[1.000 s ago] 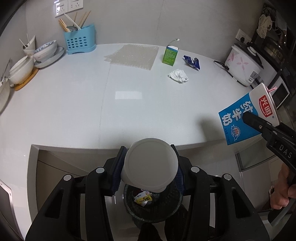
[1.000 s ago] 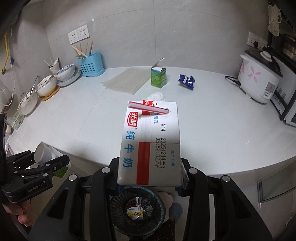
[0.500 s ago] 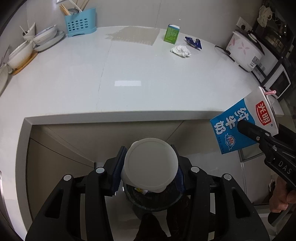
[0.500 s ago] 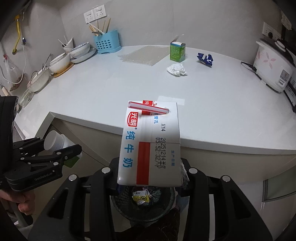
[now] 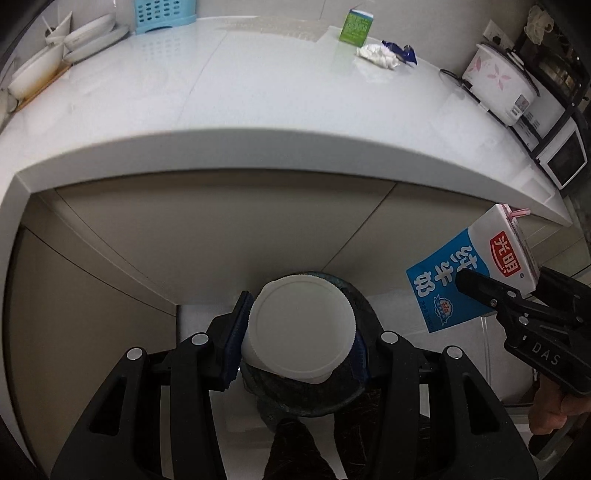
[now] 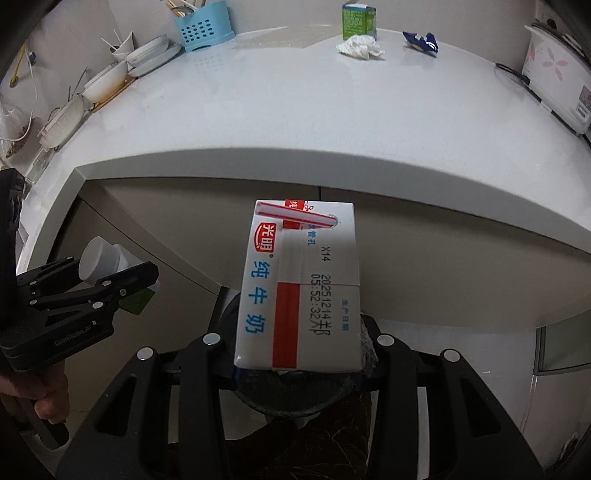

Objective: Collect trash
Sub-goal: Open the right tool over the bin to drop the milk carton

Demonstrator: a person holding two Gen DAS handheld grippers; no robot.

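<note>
Between the fingers of the left gripper (image 5: 301, 332) we hold a white plastic cup (image 5: 301, 328), blue pads clamped on its sides, base toward the camera. Directly beneath it sits the dark mesh waste bin (image 5: 354, 391), its rim showing around the cup. The right gripper (image 6: 299, 354) is clamped on a blue-and-white milk carton (image 6: 299, 288) with a pink straw across its top; the bin (image 6: 291, 391) shows below the carton as well. In the left wrist view the carton (image 5: 465, 280) hangs to the right of the cup, well apart from it.

Compared with one second ago, we have lowered both grippers. The worktop (image 5: 277, 99) edge, formerly low in each view, now arcs across the upper half, and cabinet fronts fill the middle. The bin has grown larger and the wrappers inside it are now hidden behind the held items. Neither grip has changed.

On the worktop, well away from us, remain a green carton (image 5: 356, 27), a crumpled white tissue (image 5: 378, 55) and a blue wrapper (image 6: 421, 40). A blue utensil holder (image 6: 203, 24), stacked dishes (image 6: 147, 53) and a rice cooker (image 5: 498, 81) stand along the far edge.
</note>
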